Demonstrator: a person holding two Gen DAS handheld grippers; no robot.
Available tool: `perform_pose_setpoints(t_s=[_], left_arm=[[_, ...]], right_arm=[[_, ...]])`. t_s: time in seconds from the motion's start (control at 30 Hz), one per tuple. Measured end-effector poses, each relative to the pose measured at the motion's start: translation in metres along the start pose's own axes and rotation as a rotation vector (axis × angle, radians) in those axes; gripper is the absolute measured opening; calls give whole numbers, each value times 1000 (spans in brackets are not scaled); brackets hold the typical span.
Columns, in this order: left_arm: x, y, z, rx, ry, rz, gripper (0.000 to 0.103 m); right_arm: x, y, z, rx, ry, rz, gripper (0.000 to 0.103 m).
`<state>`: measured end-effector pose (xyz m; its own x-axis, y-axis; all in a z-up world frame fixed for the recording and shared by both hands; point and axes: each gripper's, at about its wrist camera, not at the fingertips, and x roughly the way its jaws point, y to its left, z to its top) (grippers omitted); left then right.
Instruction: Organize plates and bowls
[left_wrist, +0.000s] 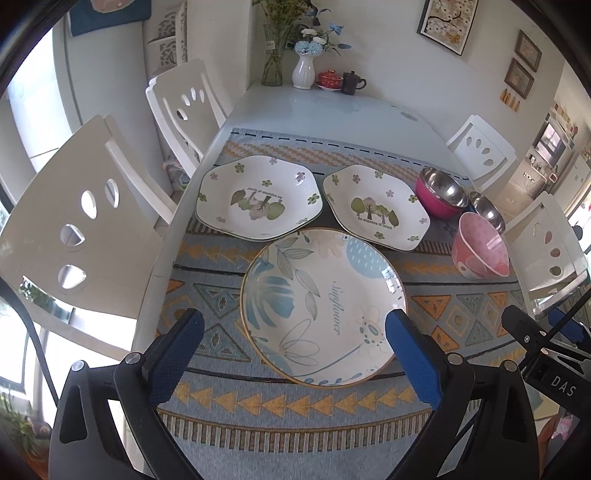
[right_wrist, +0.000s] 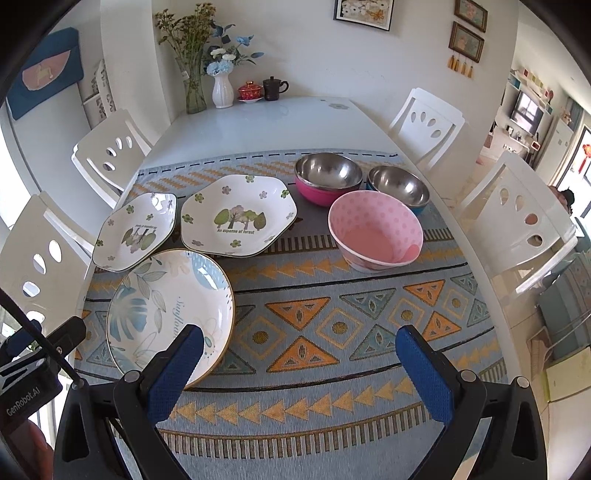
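A round blue-leaf plate (left_wrist: 325, 306) (right_wrist: 170, 314) lies on the patterned mat. Behind it lie two hexagonal flower plates, one on the left (left_wrist: 258, 195) (right_wrist: 136, 229) and one on the right (left_wrist: 376, 206) (right_wrist: 240, 221). A pink dotted bowl (left_wrist: 482, 247) (right_wrist: 376, 232), a magenta steel bowl (left_wrist: 439, 192) (right_wrist: 327, 177) and a blue steel bowl (left_wrist: 487, 212) (right_wrist: 400, 188) stand to the right. My left gripper (left_wrist: 295, 343) is open above the round plate. My right gripper (right_wrist: 299, 365) is open above the mat, its left finger (right_wrist: 177, 373) over the round plate's edge.
The mat (right_wrist: 332, 332) covers the near half of a white table (right_wrist: 277, 118). Two flower vases (right_wrist: 221, 88), a red lidded cup (right_wrist: 250, 90) and a dark mug (right_wrist: 274, 88) stand at the far end. White chairs (left_wrist: 85, 229) (right_wrist: 517, 221) stand on both sides.
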<state>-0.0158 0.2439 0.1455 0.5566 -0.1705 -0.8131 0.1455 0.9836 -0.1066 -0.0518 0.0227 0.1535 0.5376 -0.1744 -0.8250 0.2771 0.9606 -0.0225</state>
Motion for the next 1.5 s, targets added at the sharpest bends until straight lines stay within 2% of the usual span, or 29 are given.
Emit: perform_pose_setpoints(t_s=[0.13, 0.33, 0.97, 1.1, 1.17, 1.27, 1.37, 1.4, 1.43, 1.5], left_arm=[[-1, -4, 2, 17, -13, 7, 98], [4, 2, 2, -7, 10, -8, 98], [16, 22, 2, -33, 26, 43, 98], [25, 30, 3, -21, 30, 60, 98], [34, 35, 3, -5, 37, 62, 97], [52, 42, 4, 2, 76, 42, 81], [74, 48, 3, -12, 134, 25, 58], [80, 49, 1, -16, 150, 15, 49], [87, 50, 0, -24, 169, 3, 46], [98, 53, -5, -32, 200, -4, 29]], right_arm=[[-2, 1, 1, -3, -7, -4, 103], [2, 4, 2, -13, 2, 6, 103], [20, 27, 5, -58, 25, 59, 103], [40, 27, 5, -48, 29, 145, 103], [59, 24, 4, -34, 58, 178, 103], [82, 24, 3, -16, 92, 227, 92], [103, 30, 0, -29, 111, 254, 77], [113, 32, -2, -30, 135, 256, 63], [124, 33, -5, -23, 170, 269, 54], [138, 31, -9, 8, 218, 292, 42]])
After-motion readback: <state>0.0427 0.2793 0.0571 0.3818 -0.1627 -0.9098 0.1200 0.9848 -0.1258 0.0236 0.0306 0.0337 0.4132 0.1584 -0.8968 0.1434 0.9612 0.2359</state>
